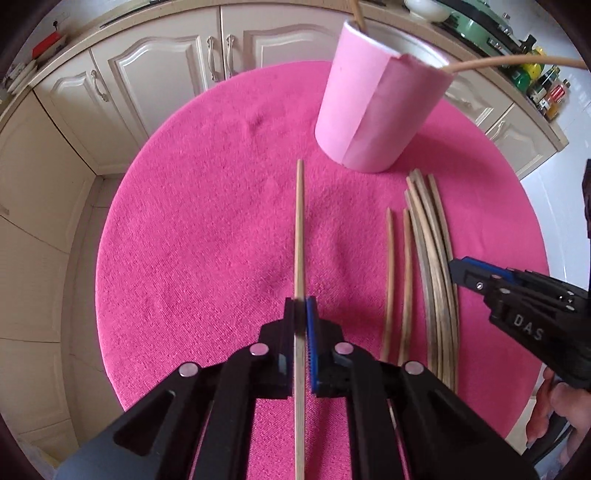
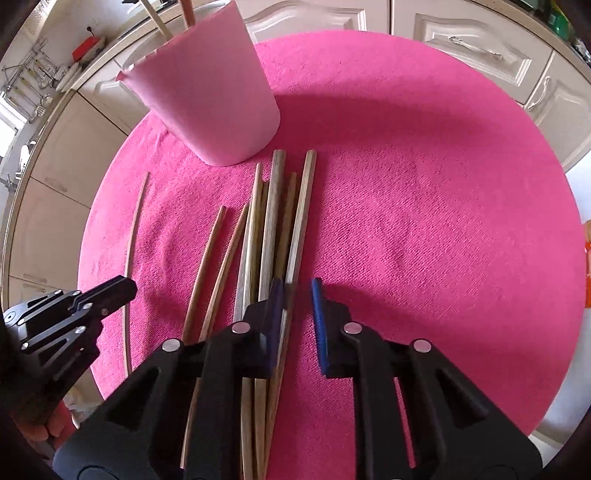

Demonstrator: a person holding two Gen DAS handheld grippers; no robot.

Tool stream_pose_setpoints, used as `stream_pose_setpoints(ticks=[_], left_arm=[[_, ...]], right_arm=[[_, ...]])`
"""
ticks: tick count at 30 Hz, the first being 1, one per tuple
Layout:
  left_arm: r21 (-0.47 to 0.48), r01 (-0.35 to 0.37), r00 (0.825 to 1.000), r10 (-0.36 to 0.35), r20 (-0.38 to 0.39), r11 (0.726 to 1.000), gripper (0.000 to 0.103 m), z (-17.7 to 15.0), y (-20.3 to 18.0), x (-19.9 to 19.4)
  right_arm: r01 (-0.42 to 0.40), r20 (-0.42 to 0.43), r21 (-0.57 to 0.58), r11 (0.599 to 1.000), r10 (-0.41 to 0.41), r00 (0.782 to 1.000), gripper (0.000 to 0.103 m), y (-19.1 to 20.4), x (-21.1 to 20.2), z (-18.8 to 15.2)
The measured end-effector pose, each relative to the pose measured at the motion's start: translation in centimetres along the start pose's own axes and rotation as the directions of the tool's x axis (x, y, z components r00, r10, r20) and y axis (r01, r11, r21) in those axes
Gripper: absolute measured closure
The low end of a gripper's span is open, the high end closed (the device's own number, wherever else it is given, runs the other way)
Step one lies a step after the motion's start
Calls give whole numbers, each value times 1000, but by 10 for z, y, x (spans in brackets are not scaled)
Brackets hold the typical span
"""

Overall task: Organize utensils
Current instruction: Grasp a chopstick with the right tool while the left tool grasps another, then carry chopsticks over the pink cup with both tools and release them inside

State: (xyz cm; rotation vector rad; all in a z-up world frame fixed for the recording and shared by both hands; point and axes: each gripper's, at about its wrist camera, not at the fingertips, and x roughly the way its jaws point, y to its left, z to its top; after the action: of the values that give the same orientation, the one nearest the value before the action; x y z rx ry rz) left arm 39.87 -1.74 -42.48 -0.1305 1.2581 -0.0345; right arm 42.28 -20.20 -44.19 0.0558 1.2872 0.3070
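My left gripper [image 1: 303, 306] is shut on a single wooden chopstick [image 1: 300, 229] that points forward over the pink round table [image 1: 207, 229]. A pale pink cup [image 1: 373, 107] stands ahead to the right with two sticks in it. Several chopsticks [image 1: 432, 266] lie in a bundle at the right. In the right wrist view my right gripper [image 2: 298, 291] is open, low over the near end of that bundle [image 2: 273, 229], with the rightmost stick between the jaws. The cup [image 2: 210, 96] stands at the far left. The left gripper [image 2: 107, 295] and its held chopstick [image 2: 133, 236] show at the left.
Cream kitchen cabinets [image 1: 159, 70] surround the table. A worktop with bottles [image 1: 546, 88] and a green appliance [image 1: 476, 26] is at the back right. Hanging utensils [image 2: 29, 85] show at the far left in the right wrist view.
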Motion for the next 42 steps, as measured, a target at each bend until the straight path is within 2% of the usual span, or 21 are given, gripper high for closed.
stream_pose_setpoints(ticks=[5, 7, 10, 11, 15, 19, 23, 27, 31, 33, 37, 40, 42], left_arm=[[-8, 8, 1000, -8, 10, 1000, 97, 1, 3, 0], [-9, 11, 1000, -11, 11, 1000, 97, 1, 6, -1], [-8, 17, 1000, -17, 20, 1000, 97, 1, 3, -4], [-5, 17, 1000, -17, 25, 1000, 97, -1, 5, -7], [-3, 29, 998, -28, 62, 1000, 97, 2, 4, -17], [-19, 45, 991, -42, 129, 999, 97, 6, 9, -36], [-40, 68, 973, -57, 223, 997, 97, 13, 14, -60], [-53, 88, 947, -67, 315, 995, 97, 25, 16, -85], [-55, 117, 914, -85, 398, 992, 97, 38, 15, -110], [-53, 129, 892, -93, 443, 990, 97, 46, 14, -123], [-38, 167, 845, -123, 520, 985, 97, 63, 7, -146], [-15, 180, 809, -139, 571, 984, 97, 79, 0, -157], [-8, 191, 777, -146, 612, 982, 97, 90, -5, -165]], right_arm=[[15, -48, 16, 1000, -15, 999, 87, 2, 5, 7], [61, -68, -5, 998, -61, 996, 87, 8, 8, 15], [90, -74, -24, 996, -91, 993, 88, 15, 9, 25], [92, -68, -29, 995, -94, 993, 91, 15, 9, 27], [27, -50, 25, 999, -26, 998, 96, 4, 7, 24], [-58, 31, 93, 994, 55, 998, 96, -19, -11, 19], [-136, 153, 146, 980, 113, 982, 96, -40, -38, 20], [-204, 313, 168, 964, 144, 939, 96, -54, -74, 24], [-251, 465, 151, 956, 155, 871, 96, -59, -115, 39], [-260, 540, 123, 958, 156, 827, 96, -60, -134, 47], [-236, 628, 74, 969, 138, 766, 96, -62, -154, 59], [-252, 676, 46, 967, 155, 720, 96, -59, -156, 73], [-249, 705, 28, 968, 157, 692, 96, -57, -157, 81]])
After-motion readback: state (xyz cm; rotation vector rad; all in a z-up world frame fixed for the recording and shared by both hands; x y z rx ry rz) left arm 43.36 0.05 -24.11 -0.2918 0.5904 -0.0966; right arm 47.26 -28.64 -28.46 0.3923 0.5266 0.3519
